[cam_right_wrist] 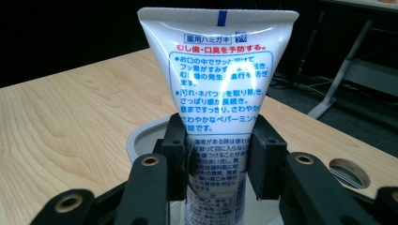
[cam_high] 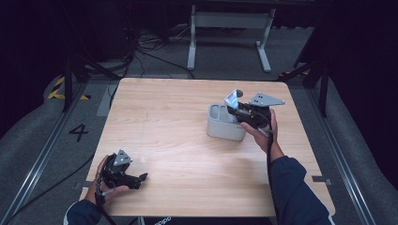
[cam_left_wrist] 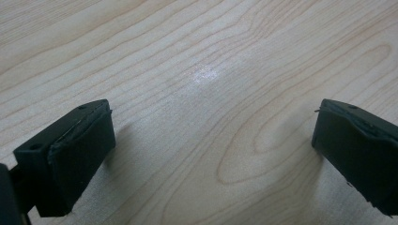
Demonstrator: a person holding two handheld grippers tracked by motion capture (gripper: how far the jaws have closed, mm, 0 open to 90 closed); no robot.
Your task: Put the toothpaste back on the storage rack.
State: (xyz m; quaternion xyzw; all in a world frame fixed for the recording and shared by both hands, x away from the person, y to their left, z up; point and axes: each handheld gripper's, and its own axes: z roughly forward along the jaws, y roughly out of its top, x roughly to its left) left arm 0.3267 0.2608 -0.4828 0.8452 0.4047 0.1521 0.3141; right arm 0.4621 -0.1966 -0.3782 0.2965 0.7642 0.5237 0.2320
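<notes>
A white toothpaste tube (cam_high: 233, 98) with blue and red print stands upright, crimped end up, its lower end inside a grey holder (cam_high: 220, 123) on the right half of the wooden table (cam_high: 178, 122). My right gripper (cam_high: 234, 111) is shut on the tube. In the right gripper view the two black pads (cam_right_wrist: 176, 154) press the tube (cam_right_wrist: 218, 70) at its lower body, above the holder's rim (cam_right_wrist: 141, 136). My left gripper (cam_high: 142, 177) rests near the table's front left edge. In the left gripper view it (cam_left_wrist: 211, 154) stands open over bare wood.
The holder has a second, empty compartment (cam_high: 217, 112) on its left side. Beyond the table's far edge stand a white desk frame (cam_high: 230, 28) and loose cables (cam_high: 141, 47) on the grey floor. A floor mark "4" (cam_high: 78, 132) lies to the left.
</notes>
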